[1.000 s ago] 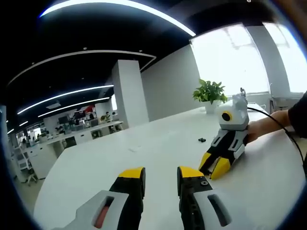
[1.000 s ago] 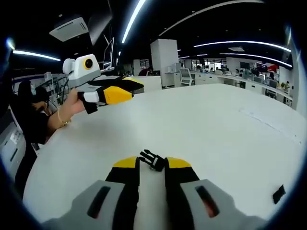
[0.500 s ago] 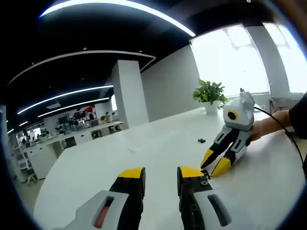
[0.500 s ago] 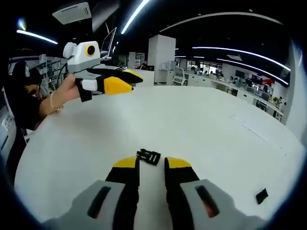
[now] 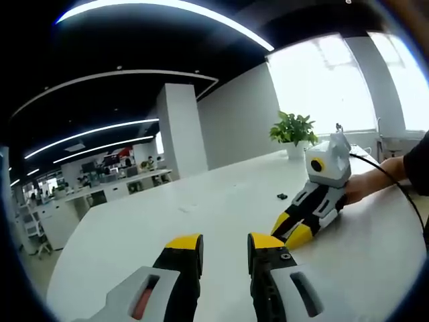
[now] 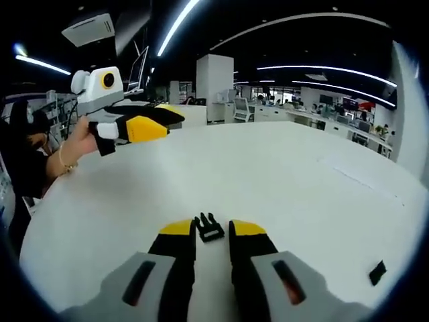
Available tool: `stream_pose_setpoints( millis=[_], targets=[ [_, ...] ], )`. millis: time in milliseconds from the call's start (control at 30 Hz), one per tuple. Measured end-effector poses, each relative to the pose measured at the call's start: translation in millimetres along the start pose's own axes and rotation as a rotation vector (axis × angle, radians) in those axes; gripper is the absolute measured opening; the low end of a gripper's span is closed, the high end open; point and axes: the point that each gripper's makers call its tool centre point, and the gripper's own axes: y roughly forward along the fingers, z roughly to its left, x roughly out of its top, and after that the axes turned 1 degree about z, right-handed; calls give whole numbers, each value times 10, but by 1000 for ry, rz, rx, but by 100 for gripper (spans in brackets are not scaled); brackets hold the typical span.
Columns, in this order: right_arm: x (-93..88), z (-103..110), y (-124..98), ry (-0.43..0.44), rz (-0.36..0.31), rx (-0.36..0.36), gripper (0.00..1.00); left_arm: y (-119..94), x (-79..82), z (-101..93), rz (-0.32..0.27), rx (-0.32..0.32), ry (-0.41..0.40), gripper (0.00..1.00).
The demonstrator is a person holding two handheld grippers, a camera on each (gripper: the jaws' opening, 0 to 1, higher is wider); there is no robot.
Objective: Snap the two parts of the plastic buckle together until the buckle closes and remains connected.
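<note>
A black pronged buckle piece (image 6: 209, 227) lies on the white table (image 6: 281, 181), right between the yellow fingertips of my right gripper (image 6: 211, 230), whose jaws stand open around it. The other black buckle part (image 6: 377, 272) lies apart at the far right of the right gripper view. In the left gripper view it is a small dark piece (image 5: 282, 196) further back on the table. My left gripper (image 5: 225, 243) is open with nothing between its jaws, held above the table. The right gripper (image 5: 291, 228) points down at the table, a hand behind it.
A potted plant (image 5: 293, 131) stands at the table's far end by bright windows. A person's hand (image 6: 74, 144) holds the left gripper (image 6: 164, 121) at the upper left. Office desks and a white pillar (image 6: 211, 87) stand beyond the table.
The right gripper has moved in over the pronged piece, which now sits between its fingertips instead of just beyond them. In the left gripper view, the right gripper has tipped lower toward the table.
</note>
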Motion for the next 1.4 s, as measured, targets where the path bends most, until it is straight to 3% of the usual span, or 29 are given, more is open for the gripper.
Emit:
stream_pose_setpoints(
  millis=[467, 733, 1200, 1333, 1400],
  targets=[
    [-32, 184, -107, 62, -8, 37, 20, 29, -77, -55, 33, -20, 1, 26],
    [-19, 387, -150, 68, -10, 74, 20, 50, -186, -132, 70, -71, -108, 26],
    [35, 630, -71, 20, -21, 132, 20, 106, -284, -286, 105, -124, -76, 26],
    [72, 503, -173, -4, -66, 76, 20, 137, -337, -355, 118, -146, -78, 26],
    [40, 344, -260, -12, -66, 24, 20, 153, -356, -400, 123, -158, -82, 26]
  ],
)
